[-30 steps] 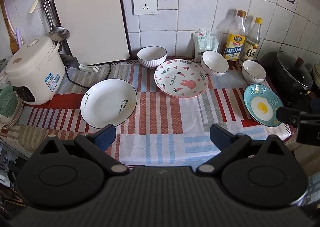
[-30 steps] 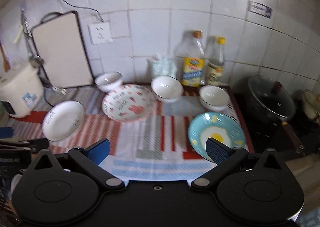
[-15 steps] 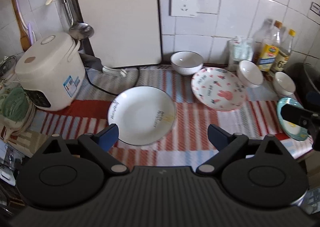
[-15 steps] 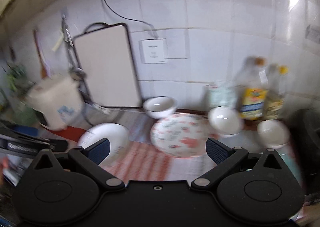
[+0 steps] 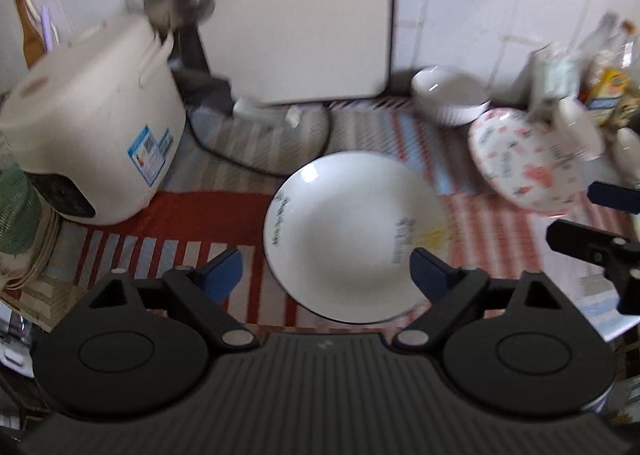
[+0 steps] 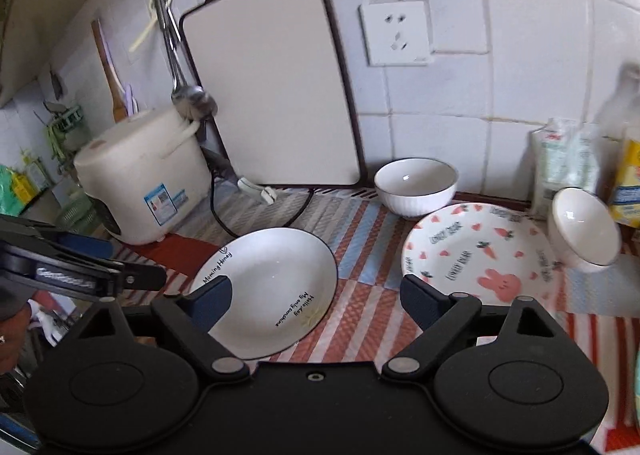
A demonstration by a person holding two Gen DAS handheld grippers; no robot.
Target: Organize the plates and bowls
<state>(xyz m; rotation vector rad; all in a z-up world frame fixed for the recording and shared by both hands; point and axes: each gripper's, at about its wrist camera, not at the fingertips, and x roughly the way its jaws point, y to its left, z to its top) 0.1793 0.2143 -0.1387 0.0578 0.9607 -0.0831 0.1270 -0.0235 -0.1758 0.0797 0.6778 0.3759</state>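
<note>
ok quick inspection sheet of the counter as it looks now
surface: striped cloth on the counter
job's things: white plate; bunny plate; bowl by the wall; tilted bowl at the bunny plate's edge
clutter: rice cooker, board, ladle, bottle, pouch
grippers: left gripper and right gripper both closing, nothing gripped
cables: black cord on the cloth
surroundings: tiled wall, socket
</note>
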